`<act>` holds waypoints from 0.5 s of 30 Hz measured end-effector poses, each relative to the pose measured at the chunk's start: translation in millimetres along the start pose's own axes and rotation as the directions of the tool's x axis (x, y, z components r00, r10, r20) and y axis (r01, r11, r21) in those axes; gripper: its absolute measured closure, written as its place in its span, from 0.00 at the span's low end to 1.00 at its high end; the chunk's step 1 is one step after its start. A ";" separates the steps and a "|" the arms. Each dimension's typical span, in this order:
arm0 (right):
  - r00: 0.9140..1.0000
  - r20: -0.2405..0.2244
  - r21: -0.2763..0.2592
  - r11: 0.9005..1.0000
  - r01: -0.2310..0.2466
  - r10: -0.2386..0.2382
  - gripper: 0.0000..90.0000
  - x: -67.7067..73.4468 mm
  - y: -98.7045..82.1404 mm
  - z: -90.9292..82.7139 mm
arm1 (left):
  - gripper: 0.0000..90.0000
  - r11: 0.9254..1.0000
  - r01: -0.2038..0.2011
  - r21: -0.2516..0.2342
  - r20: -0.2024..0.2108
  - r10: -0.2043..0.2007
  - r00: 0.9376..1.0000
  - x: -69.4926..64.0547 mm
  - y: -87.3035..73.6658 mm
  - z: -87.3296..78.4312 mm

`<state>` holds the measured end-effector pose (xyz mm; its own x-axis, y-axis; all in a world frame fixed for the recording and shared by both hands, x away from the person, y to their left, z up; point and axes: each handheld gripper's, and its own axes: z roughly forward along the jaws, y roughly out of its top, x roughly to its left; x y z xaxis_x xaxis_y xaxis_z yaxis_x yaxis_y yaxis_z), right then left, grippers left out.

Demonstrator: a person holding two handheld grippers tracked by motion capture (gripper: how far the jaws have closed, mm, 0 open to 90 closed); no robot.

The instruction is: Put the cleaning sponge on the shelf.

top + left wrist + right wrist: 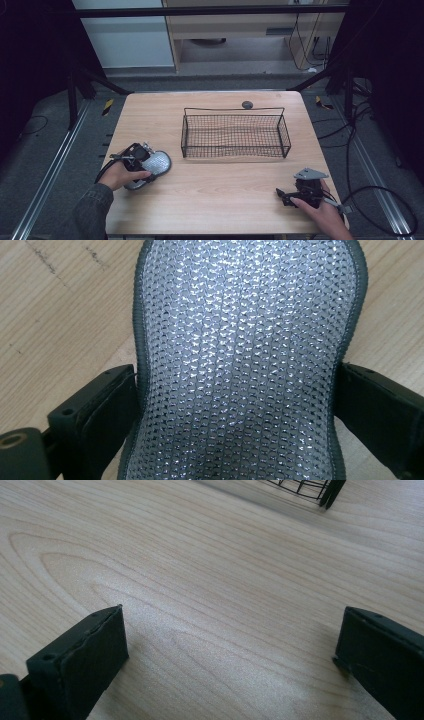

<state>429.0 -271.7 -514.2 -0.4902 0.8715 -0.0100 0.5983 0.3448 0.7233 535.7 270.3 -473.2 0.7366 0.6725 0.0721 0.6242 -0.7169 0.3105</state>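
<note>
My left tongs [235, 405] pinch the silver mesh pad [245, 355] at its narrow waist, the pad lying on the surface [215, 195] at about 8 o'clock from the wire basket [235, 134]. The floppy mesh may slip or fold on lifting. My right tongs [230, 650] stand wide, empty

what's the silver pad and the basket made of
Pad: looks like woven metallic mesh, glittering silver, with a dark stitched fabric edge; possibly a scrubber. Basket: thin black wire grid, likely coated metal, matte.
</note>
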 end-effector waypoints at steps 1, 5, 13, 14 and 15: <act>1.000 0.000 0.000 1.000 0.000 0.000 0.00 0.0 0.0 0.0 | 0.04 1.000 0.000 0.000 0.000 0.000 1.000 0.0 0.0 0.0; 1.000 -0.001 0.000 1.000 0.000 0.000 0.00 0.0 0.0 0.0 | 0.04 1.000 0.003 -0.013 -0.004 -0.003 1.000 3.1 -0.9 -0.1; 1.000 0.000 0.000 1.000 0.000 0.000 0.00 0.0 0.0 0.0 | 0.03 1.000 0.012 -0.021 -0.015 -0.012 1.000 7.3 -3.0 2.1; 1.000 0.000 0.000 1.000 0.000 0.000 0.00 0.0 -0.1 0.0 | 0.03 1.000 0.018 -0.022 -0.016 -0.018 1.000 8.1 -3.1 2.6; 1.000 -0.001 0.000 1.000 0.001 -0.001 0.00 0.0 -0.1 -0.1 | 0.03 1.000 0.021 -0.023 -0.014 -0.022 1.000 8.8 -3.0 2.9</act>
<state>428.9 -271.7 -514.2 -0.4912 0.8710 -0.0096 0.5978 0.3451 0.7235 541.1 277.9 -476.2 0.7193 0.6903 0.0787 0.6336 -0.6982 0.3333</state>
